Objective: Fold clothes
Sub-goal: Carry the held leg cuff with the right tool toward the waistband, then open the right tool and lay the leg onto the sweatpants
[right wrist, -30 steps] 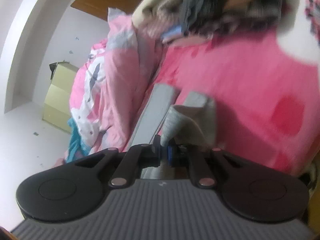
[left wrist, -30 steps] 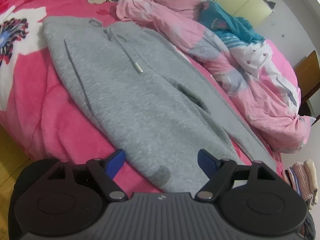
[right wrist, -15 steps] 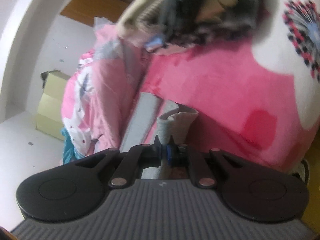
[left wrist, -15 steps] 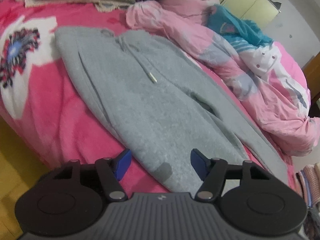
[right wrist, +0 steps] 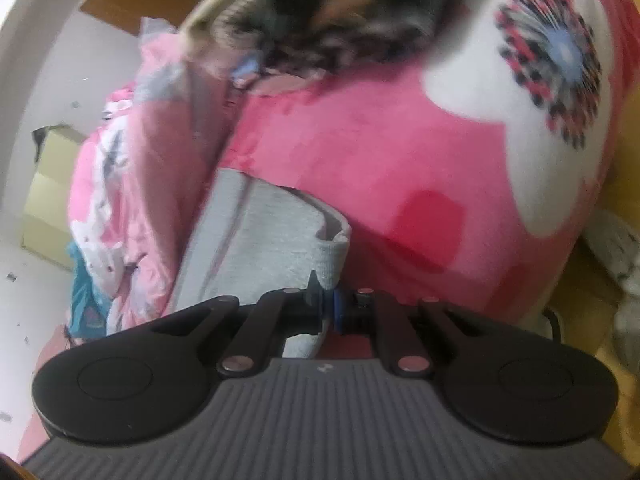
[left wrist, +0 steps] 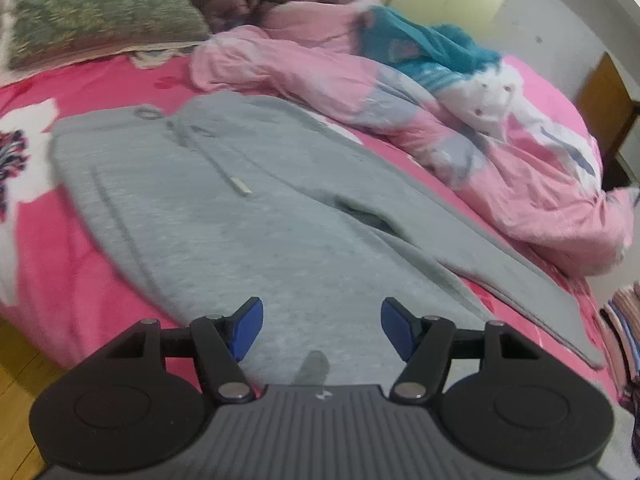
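Grey sweatpants (left wrist: 256,216) lie spread flat on the pink bed cover (left wrist: 68,264), waistband at the far left, legs running toward the right. A white drawstring tip (left wrist: 241,187) rests on the front. My left gripper (left wrist: 322,326) hovers open over the near leg, blue pads wide apart, nothing between them. In the right wrist view, my right gripper (right wrist: 327,300) is shut on the ribbed cuff of a grey trouser leg (right wrist: 276,236), lifted a little off the pink flowered cover (right wrist: 400,152).
A crumpled pink quilt (left wrist: 460,120) with a teal garment (left wrist: 432,52) runs along the far side of the pants. A green pillow (left wrist: 92,12) sits at the head. A dark heap of clothes (right wrist: 332,16) lies beyond the cuff. Wooden floor (left wrist: 16,356) shows below the bed's edge.
The left gripper has dropped lower and closer over the pants, still open. The right gripper has pulled the held cuff along the bed; more of the flowered cover shows.
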The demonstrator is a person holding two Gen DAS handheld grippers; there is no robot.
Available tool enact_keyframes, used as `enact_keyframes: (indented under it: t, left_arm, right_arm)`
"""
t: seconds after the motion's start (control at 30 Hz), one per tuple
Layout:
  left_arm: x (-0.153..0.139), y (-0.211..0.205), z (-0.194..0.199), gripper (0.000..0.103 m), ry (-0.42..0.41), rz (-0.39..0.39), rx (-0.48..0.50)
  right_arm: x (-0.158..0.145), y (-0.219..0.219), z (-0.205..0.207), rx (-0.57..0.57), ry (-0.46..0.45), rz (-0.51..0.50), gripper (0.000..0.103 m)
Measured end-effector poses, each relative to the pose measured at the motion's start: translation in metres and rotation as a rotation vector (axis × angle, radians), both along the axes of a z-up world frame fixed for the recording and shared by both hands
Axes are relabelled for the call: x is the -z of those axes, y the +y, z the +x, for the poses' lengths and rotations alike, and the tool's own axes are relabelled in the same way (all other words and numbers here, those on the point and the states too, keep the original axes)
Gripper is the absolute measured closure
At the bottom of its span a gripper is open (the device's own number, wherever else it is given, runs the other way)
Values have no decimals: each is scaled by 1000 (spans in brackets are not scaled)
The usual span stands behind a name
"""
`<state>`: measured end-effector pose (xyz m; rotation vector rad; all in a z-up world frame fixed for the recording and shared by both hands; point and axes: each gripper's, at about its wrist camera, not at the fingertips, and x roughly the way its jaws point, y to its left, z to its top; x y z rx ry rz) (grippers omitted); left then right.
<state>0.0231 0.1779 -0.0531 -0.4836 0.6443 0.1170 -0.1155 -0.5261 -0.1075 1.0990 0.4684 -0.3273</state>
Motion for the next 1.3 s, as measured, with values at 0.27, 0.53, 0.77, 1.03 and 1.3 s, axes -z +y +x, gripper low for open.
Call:
enact_keyframes:
  t: [0.27, 0.53, 0.77, 1.03, 1.3]
  left_arm:
    - [13, -28, 24, 37, 26, 65, 79]
    - [13, -60, 45, 37, -2, 156, 197]
    - [28, -86, 65, 37, 32, 161, 269]
    - [31, -93, 72, 37, 58, 203, 279]
    - [32, -103, 81, 35, 88, 249, 277]
  right_arm:
    - [6, -28, -18, 138, 180, -58, 88]
    - [-46, -14, 68, -111, 82, -311, 53]
    - [-28, -3, 165, -378, 154, -470, 45]
    - [-39, 28, 174, -550, 83, -589, 100]
    - [-91, 159, 81, -1013, -189, -961, 84]
